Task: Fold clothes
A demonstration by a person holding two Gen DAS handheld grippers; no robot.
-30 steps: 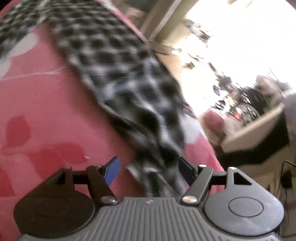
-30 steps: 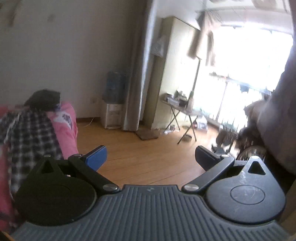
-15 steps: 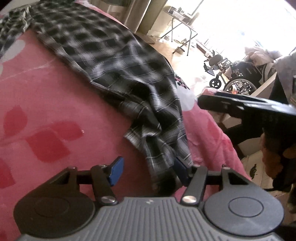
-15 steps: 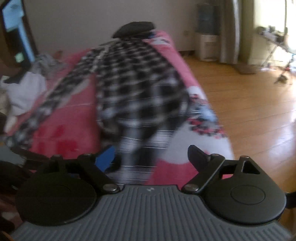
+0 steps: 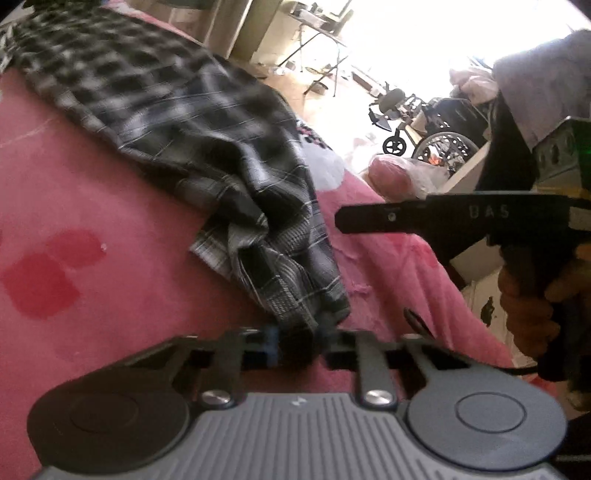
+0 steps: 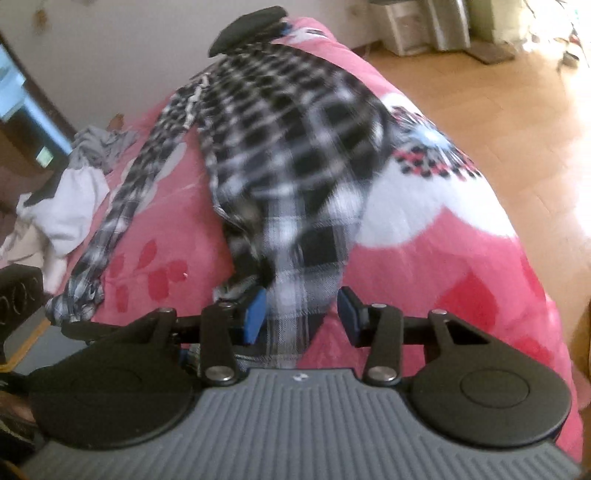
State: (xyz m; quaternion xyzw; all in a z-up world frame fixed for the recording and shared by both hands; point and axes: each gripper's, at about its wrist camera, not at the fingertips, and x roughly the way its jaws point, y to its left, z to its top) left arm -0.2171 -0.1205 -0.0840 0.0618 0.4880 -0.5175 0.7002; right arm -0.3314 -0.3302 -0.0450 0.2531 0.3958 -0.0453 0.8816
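A black-and-white checked shirt (image 6: 295, 147) lay spread along a bed covered with a pink blanket (image 6: 461, 258) printed with red and white flowers. One long sleeve (image 6: 122, 206) trailed down the blanket's left side toward the bed's edge.

The left gripper (image 5: 295, 338) had its fingers clenched on a bunched corner of the shirt's (image 5: 236, 158) near hem, the cloth gathered into folds just ahead of them and resting on the blanket (image 5: 92, 206).

The right gripper (image 6: 301, 314) sat at the same end of the shirt, its fingers apart with a strip of cloth running between them; the blue pad (image 6: 255, 314) on the left touched the cloth, while the right one stood clear of it. In the left wrist view the right gripper (image 5: 343, 219) hovered beside the shirt, held in a hand (image 5: 532, 299).

A white garment (image 6: 70, 206) lay heaped beyond the sleeve at the far left, and a dark object (image 6: 247, 27) rested at the head of the bed. Wooden floor (image 6: 517, 92) ran along the right.
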